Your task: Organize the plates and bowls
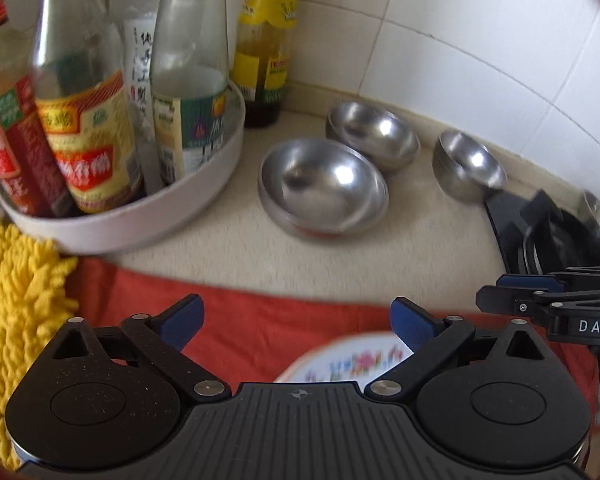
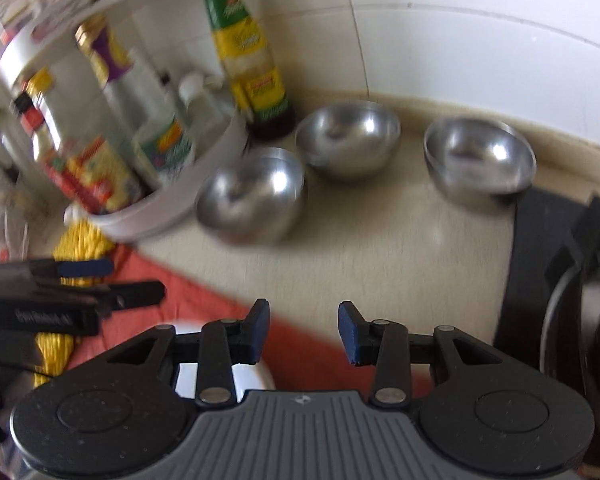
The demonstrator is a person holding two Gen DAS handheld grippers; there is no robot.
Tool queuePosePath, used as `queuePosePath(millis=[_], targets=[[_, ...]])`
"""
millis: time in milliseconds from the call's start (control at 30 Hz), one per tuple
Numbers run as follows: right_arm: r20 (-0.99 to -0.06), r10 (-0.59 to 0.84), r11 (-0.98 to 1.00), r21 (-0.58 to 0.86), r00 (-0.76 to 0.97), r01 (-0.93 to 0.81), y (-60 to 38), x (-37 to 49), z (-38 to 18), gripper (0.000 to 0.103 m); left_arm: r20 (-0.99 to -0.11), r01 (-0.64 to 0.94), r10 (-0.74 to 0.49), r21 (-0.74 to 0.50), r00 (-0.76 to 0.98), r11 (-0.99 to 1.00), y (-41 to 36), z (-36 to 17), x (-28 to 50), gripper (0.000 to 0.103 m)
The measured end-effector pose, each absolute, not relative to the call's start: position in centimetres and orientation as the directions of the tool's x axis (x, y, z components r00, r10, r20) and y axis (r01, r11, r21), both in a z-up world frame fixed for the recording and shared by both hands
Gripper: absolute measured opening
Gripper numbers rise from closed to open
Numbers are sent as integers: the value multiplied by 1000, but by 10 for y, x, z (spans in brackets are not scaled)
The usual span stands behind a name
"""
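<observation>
Both hand-held grippers, left (image 1: 296,322) spread wide and right (image 2: 304,332) partly parted, both grasping nothing, hover above three round stainless-steel bowls (image 1: 324,186) standing apart on the cream tabletop (image 1: 420,232), suggesting the approach step; nesting the bowls likely follows.

floral plate (image 1: 340,364) mostly hidden, bottles (image 2: 100,152) blurred

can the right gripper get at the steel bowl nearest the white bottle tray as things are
Probably yes. The right gripper is empty, jaws partly open, and only bare counter lies between it and that steel bowl. The white tray crowds the bowl's left side, though.
</observation>
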State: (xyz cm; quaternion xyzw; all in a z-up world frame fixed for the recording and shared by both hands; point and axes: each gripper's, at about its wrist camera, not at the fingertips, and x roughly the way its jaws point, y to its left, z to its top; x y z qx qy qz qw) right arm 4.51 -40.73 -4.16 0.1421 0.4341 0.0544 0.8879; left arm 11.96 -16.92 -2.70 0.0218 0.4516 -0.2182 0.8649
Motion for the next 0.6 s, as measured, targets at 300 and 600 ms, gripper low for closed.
queuePosePath(millis=[300,600], targets=[[-743,259,941,338,617,11,-405,113,-55,37,-788,289,-295,-156,540,945,-193,-37,164,101],[-776,323,915,402,542,30,-406,156,-86,34,-810,256,-266,-149,523,955,-203,-53,196,88]])
